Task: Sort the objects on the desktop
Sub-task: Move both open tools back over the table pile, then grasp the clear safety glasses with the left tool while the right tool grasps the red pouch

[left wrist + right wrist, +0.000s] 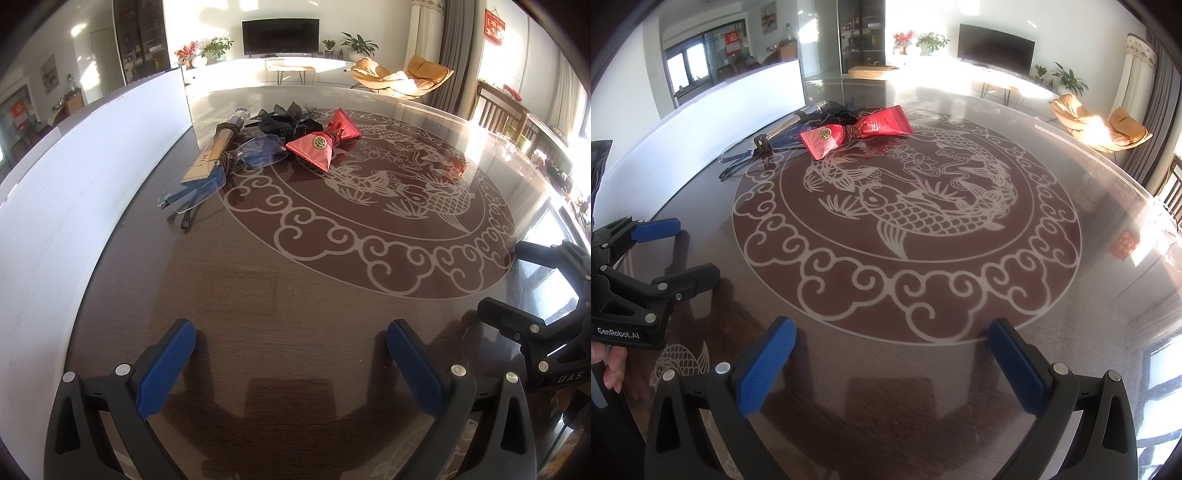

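A small pile lies at the far left of the round table (295,295): a red bow-shaped packet (321,144) (855,129), a black fabric flower clip (288,118), rimless glasses (207,181) (738,158), and a wooden stick with cord and a clear knob (218,147) (783,127). My left gripper (291,354) is open and empty above the near table edge; it also shows in the right wrist view (690,251). My right gripper (892,360) is open and empty, and shows in the left wrist view (506,280).
A white board wall (92,177) (731,107) curves along the table's left side, next to the pile. The table top bears a fish and cloud pattern (908,214). Chairs (502,114) stand at the far right beyond the table.
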### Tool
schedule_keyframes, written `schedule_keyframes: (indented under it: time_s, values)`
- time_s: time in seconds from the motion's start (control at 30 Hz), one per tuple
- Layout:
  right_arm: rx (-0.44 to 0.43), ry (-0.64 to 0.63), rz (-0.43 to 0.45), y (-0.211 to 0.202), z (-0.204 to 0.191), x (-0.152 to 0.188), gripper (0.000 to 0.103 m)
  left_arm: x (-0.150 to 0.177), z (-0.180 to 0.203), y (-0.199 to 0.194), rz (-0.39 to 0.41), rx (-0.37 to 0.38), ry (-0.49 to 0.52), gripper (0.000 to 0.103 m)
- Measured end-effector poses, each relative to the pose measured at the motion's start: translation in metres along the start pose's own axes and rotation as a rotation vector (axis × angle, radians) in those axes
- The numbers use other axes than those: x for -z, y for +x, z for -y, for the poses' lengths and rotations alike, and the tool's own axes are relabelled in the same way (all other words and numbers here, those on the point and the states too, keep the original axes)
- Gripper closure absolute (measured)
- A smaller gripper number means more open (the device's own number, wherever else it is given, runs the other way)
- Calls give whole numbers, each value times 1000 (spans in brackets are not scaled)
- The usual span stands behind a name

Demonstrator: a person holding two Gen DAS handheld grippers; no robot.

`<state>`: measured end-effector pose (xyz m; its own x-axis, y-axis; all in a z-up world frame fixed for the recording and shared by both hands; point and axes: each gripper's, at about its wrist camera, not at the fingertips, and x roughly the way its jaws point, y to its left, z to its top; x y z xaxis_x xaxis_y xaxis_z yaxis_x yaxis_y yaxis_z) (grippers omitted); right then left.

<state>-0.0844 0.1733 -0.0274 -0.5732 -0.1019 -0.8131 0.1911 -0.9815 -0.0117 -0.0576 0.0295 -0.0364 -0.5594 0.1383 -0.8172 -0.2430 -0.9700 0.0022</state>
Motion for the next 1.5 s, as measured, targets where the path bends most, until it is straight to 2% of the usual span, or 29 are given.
schedule_keyframes:
  time_s: [0.23,0.47,0.67,0.87,0.93,1.0,1.13,1.17,1.27,1.4,1.5]
  values:
    - [0,0,0,0,0,0,0,-16,-17,11,0,-25,-36,0]
    - [0,0,0,0,0,0,0,-57,-39,39,-4,-11,-13,0]
    - [0,0,0,0,0,0,0,-87,-52,57,-31,-28,-27,0]
    - [0,0,0,0,0,0,0,-109,-46,69,-13,-56,38,0]
    - [0,0,0,0,0,0,0,-110,-45,70,-19,-30,41,0]
    - [-1,0,0,0,0,0,0,-105,-43,69,-29,46,60,0]
    - [-1,0,0,0,0,0,0,-82,-18,48,-73,229,247,0]
    - [-1,0,0,0,0,0,0,-79,-13,41,-66,212,279,0]
    - [-1,0,0,0,0,0,0,-86,-11,30,-3,69,296,0]
    - [-1,0,0,0,0,0,0,-116,-8,38,22,52,238,0]
    - [-1,-1,0,0,0,0,0,-127,-2,64,-26,42,229,0]
